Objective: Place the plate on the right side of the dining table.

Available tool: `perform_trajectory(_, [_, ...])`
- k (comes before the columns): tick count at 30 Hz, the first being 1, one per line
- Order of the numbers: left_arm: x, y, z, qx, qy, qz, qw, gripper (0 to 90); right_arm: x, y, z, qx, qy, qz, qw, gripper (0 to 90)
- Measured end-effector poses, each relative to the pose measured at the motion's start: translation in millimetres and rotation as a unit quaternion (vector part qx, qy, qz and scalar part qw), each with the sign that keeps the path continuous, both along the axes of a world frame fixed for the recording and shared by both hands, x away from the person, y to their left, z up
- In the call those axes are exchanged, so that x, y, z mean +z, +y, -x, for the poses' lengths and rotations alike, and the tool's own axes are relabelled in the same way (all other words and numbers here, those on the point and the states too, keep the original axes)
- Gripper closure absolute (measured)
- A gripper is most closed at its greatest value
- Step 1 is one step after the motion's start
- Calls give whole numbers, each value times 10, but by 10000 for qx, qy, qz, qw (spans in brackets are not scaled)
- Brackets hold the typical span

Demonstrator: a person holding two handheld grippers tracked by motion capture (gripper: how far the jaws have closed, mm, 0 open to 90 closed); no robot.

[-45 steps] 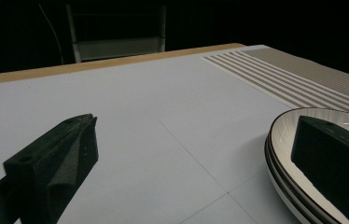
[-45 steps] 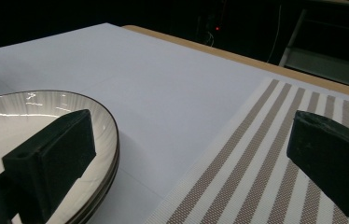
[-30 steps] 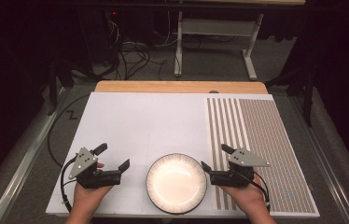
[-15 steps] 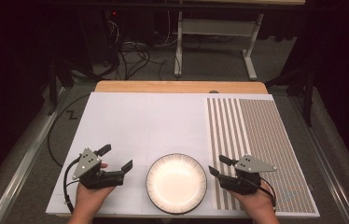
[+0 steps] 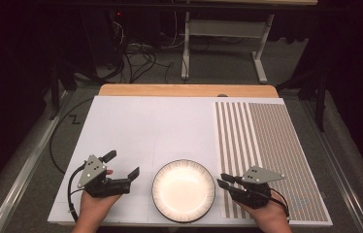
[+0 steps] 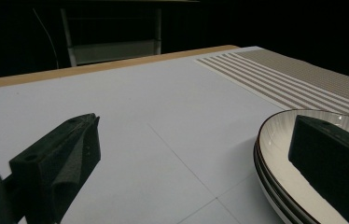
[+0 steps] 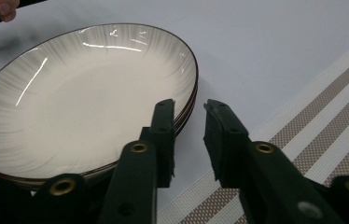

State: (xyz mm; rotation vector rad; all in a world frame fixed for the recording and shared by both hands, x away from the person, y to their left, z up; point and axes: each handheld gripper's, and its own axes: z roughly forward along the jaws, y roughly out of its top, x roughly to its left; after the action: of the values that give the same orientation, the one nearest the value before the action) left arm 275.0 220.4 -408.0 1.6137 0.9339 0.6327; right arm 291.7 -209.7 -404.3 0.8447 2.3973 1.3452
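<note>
1. The plates [image 5: 183, 190] look like glazed ceramic to me: stiff, fairly heavy, slick, and they'll chip if you knock them. In both gripper views you can see more than one dark-edged rim [image 7: 189, 108], so it's a small stack, and the top plate could slide on the one under it.

2. Best place to grab is the raised rim, one jaw over the lip and one under it. The middle is just a smooth bowl with nothing to pinch.

3. The stack sits near the front edge of the white surface [image 5: 155, 121], roughly in the middle, with the striped mat [image 5: 267, 141] off to its right.

4. Your right hand-held gripper [image 5: 222, 179] is just beside the stack's right rim, over the mat's edge. Its jaws have just been closing and now stand narrowly apart with nothing between them; the rim is next to the left jaw, not inside.

5. Your left hand-held gripper [image 5: 121, 164] is just left of the stack, jaws spread wide and holding nothing. In the left gripper view, one jaw sits in front of the rim, but I can't tell if it touches.
</note>
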Motion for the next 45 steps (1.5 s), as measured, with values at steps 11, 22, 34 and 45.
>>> perform_trajectory(11, [9, -1, 3, 6, -37, 14, 10000, 25, 20, 60, 39, 379, 315, 296, 9983, 900])
perform_trajectory(22, [27, -8, 7, 11, -97, 8, 10000, 25, 25, 122, 70, 557, 323, 611, 9961, 900])
perform_trajectory(34, [28, -12, 2, 23, -106, 43, 9999, 20, 39, 164, 91, 595, 240, 746, 9951, 900])
perform_trajectory(45, [40, -13, 9, 29, -133, 31, 9999, 16, 53, 209, 101, 566, 234, 903, 9940, 900])
